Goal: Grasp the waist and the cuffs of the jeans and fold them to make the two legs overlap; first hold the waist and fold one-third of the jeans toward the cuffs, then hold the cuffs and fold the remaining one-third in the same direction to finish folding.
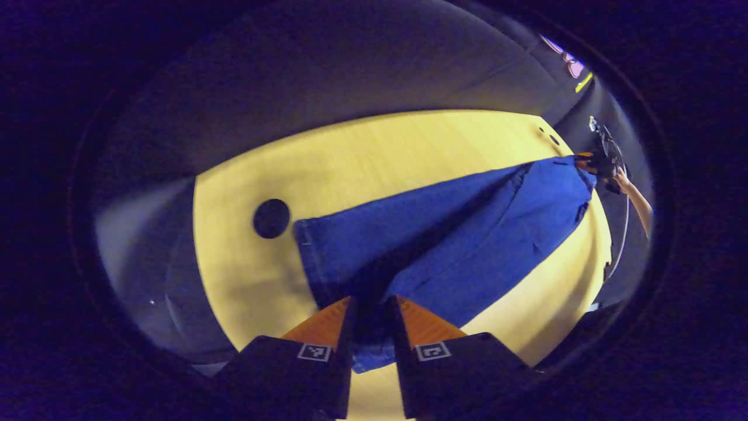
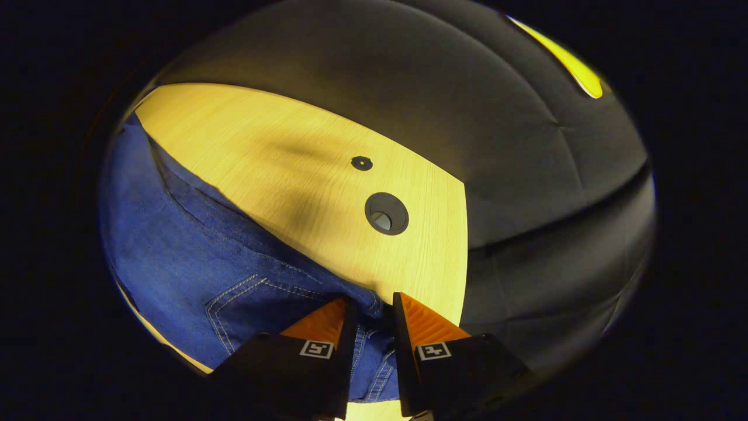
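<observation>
Blue jeans lie spread lengthwise on a yellow wooden table. In the left gripper view the far leg lies flat beside the near one, whose cuff end runs between the fingers of my left gripper, shut on it. At the jeans' far end my right gripper, held by a hand, sits at the waist. In the right gripper view the jeans show a stitched back pocket, and my right gripper is shut on the waistband at the table's edge.
A round black cable hole sits in the table beyond the far cuff. In the right gripper view a larger cable hole and a small black one lie on bare table beyond the waist. Dark cloth walls surround the table.
</observation>
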Demonstrator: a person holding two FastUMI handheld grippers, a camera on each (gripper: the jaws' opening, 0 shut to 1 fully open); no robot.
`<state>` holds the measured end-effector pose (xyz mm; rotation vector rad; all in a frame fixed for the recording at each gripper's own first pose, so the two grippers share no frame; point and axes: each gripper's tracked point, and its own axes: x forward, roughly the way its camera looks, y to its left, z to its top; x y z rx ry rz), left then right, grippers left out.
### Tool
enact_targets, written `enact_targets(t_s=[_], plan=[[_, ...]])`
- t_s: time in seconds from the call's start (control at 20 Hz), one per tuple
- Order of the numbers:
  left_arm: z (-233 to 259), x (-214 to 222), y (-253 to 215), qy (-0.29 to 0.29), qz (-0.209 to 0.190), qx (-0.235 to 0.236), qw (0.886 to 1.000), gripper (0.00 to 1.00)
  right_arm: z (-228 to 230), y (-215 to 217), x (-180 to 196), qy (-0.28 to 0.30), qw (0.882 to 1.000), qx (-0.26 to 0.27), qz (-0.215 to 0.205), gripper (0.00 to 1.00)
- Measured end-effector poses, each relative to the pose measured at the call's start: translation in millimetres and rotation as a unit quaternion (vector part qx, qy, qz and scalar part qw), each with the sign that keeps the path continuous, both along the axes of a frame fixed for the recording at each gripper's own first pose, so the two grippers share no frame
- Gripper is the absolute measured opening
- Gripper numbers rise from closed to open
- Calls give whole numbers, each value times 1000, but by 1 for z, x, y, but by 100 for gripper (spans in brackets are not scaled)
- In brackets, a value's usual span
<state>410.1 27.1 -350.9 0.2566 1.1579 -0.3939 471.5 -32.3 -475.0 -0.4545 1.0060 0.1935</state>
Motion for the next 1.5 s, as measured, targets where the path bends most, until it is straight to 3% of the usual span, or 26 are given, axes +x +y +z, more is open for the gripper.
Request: enact_targets(t_s=[0.1, 0.15, 0.3, 0.4, 0.45, 0.6, 0.7, 0.75, 0.85, 0.9, 1.2, 1.25, 1.35, 1.45, 1.5], plan=[[25, 23, 14, -66, 39, 17, 997, 63, 11, -4, 3, -19, 1000, -14, 1, 40], [40, 29, 8, -103, 47, 7, 994, 64, 23, -7, 4, -32, 999, -15, -1, 47], [92, 29, -23, -183, 72, -82, 977, 77, 66, 0, 0, -74, 995, 54, -41, 86], [126, 15, -50, -223, 75, -135, 963, 88, 91, -7, -11, -92, 984, 115, -99, 94], [138, 7, -61, -241, 66, -150, 957, 96, 99, -9, -22, -92, 976, 148, -131, 95], [157, -31, -61, -269, 54, -150, 950, 98, 97, -27, -72, -45, 946, 213, -242, 96], [164, -69, -79, -260, 47, -178, 948, 98, 86, -43, -97, -15, 909, 251, -333, 98], [170, -84, -83, -267, 45, -187, 944, 97, 77, -53, -106, -8, 881, 274, -385, 99], [176, -106, -84, -278, 39, -192, 940, 97, 51, -68, -111, 2, 829, 305, -470, 92], [176, -116, -86, -274, 38, -197, 940, 97, 37, -72, -118, 17, 814, 308, -493, 97], [173, -159, -107, -261, 34, -185, 947, 97, -13, -87, -107, 47, 762, 289, -577, 98], [172, -162, -108, -262, 31, -179, 948, 97, -10, -97, -97, 6, 760, 279, -587, 98], [165, -167, -106, -263, 27, -159, 951, 97, -15, -81, -93, 17, 763, 296, -575, 94], [157, -171, -104, -252, 40, -152, 955, 97, -11, -86, -83, -9, 768, 291, -571, 57], [155, -173, -103, -249, 48, -155, 955, 98, -7, -85, -84, -15, 768, 291, -571, 44]])
